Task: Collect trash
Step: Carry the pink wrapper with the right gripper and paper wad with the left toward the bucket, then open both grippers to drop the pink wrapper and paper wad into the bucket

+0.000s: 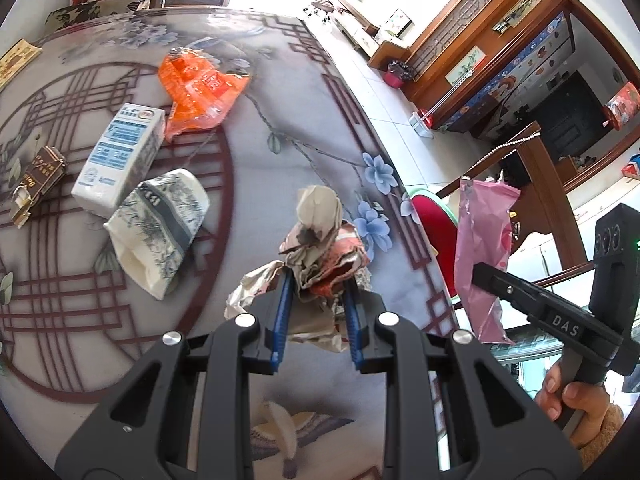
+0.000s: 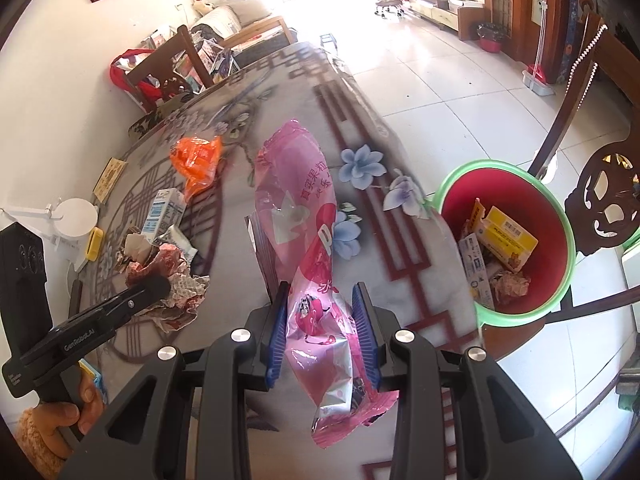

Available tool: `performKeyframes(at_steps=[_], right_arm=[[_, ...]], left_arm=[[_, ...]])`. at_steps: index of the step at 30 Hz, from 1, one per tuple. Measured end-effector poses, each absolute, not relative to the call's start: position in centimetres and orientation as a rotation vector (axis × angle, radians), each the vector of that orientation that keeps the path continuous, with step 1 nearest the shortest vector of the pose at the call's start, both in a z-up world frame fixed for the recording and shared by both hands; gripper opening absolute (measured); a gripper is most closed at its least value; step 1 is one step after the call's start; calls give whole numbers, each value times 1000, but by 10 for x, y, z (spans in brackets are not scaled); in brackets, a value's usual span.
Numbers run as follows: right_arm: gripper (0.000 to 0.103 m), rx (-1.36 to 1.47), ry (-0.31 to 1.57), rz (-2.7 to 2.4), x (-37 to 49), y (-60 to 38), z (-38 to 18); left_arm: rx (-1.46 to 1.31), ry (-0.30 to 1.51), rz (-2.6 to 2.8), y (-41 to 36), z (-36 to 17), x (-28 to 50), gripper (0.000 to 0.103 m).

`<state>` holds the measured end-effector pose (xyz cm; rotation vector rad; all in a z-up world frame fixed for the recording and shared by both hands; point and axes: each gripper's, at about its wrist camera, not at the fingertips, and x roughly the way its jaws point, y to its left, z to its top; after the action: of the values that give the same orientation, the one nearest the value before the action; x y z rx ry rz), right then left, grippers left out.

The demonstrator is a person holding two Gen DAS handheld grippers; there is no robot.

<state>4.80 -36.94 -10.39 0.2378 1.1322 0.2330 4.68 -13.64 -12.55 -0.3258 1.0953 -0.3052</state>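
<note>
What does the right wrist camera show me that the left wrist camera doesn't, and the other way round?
Only the right wrist view shows inside the red bin, with boxes and crumpled paper at its bottom, beside the table edge. Only the left wrist view shows the brown box and the grey patterned pouch clearly. Both show the left gripper clamped on the crumpled paper wad, the right gripper clamped on the pink wrapper, the orange wrapper and the milk carton.
</note>
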Motion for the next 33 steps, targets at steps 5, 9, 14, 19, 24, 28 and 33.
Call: performKeyframes(at_steps=[5,9,14,19,24,28,33], right_arm=[[31,253,1130,226,52,-385,-106],[31,273,1136,211,55,-401,-111],[31,294,1141,185,59,-422,-115],[31,311,1140,149,64,-448,-119],[31,337,1152,89,71,-482,-128],[33,359,1161,37,77,-508,-136],[35,374,1153,-8,85,-533,-141]], left_arm=[[-317,1099,-306,-149,-125,53,24],[-303,1108,-313,-161,-126,58,24],[-290,1114,-327,-178,-126,62,24],[-281,1120,-335,-193,-126,68,24],[-263,1129,-352,-211,-126,72,24],[-247,1147,-365,-224,-128,77,24],[-205,1153,-402,-252,-126,88,24]])
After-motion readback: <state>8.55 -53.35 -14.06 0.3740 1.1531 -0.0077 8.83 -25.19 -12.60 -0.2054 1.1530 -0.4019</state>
